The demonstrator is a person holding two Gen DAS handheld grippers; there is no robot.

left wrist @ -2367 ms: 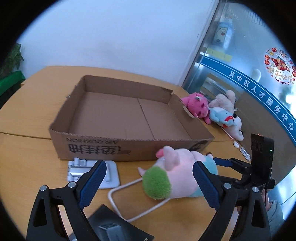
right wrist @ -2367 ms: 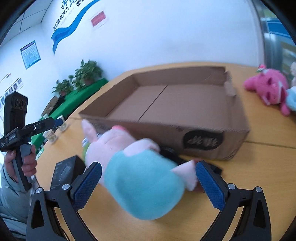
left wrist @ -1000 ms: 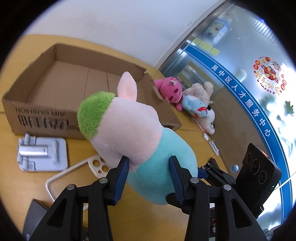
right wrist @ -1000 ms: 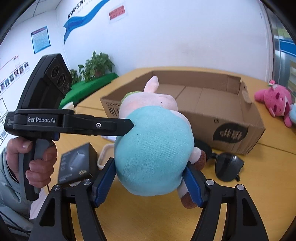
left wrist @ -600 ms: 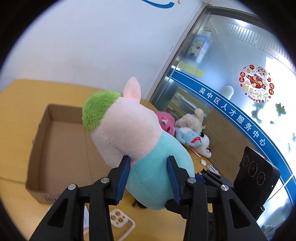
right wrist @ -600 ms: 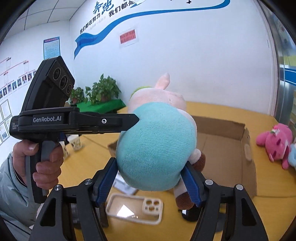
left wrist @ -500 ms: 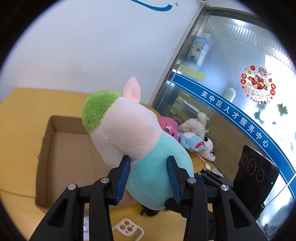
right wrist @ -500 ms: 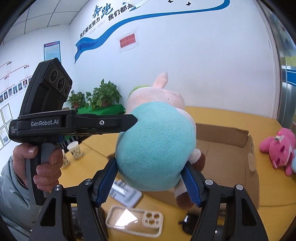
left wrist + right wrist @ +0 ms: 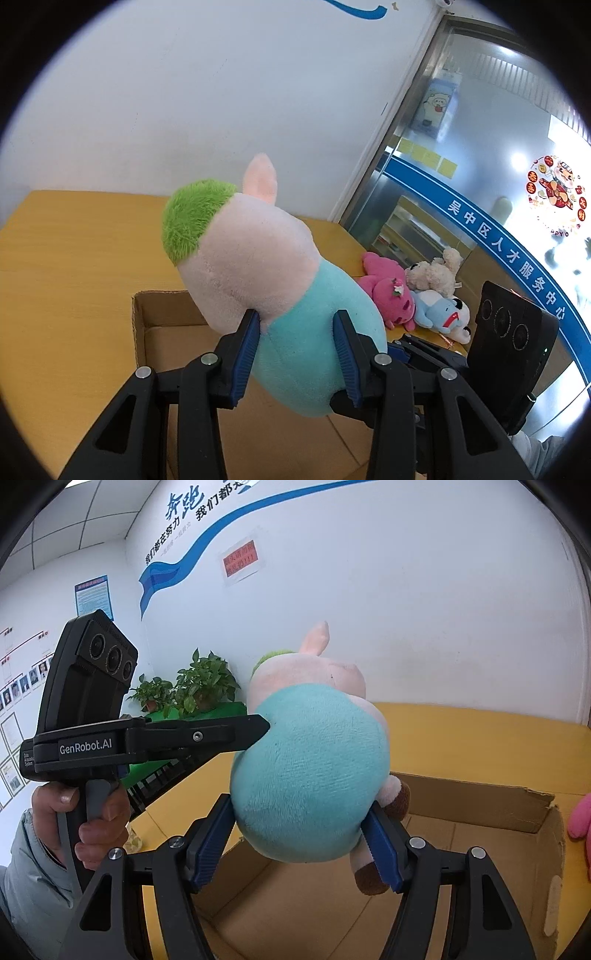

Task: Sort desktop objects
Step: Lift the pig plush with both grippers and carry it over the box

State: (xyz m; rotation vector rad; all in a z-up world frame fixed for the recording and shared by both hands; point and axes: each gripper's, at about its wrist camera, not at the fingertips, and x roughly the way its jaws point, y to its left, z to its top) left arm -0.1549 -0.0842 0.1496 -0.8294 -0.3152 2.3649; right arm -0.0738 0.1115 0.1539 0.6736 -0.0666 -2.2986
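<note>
Both grippers clamp the pink plush pig with a teal body and green cap (image 9: pixel 273 295), holding it in the air above the open brown cardboard box (image 9: pixel 480 808). The left gripper (image 9: pixel 295 354) pinches its middle; the right gripper (image 9: pixel 299 845) squeezes its rounded bottom.

an office: wall slogan (image 9: pixel 192 509), framed notices (image 9: pixel 92 594) (staff photos too), lettered glass door (image 9: pixel 509 258).

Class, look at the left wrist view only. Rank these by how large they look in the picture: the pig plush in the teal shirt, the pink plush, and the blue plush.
1. pig plush, by far the largest, though it is held nearest the camera.
2. pink plush.
3. blue plush, only slightly smaller than the pink one and partly hidden, so that order is unsure.
</note>
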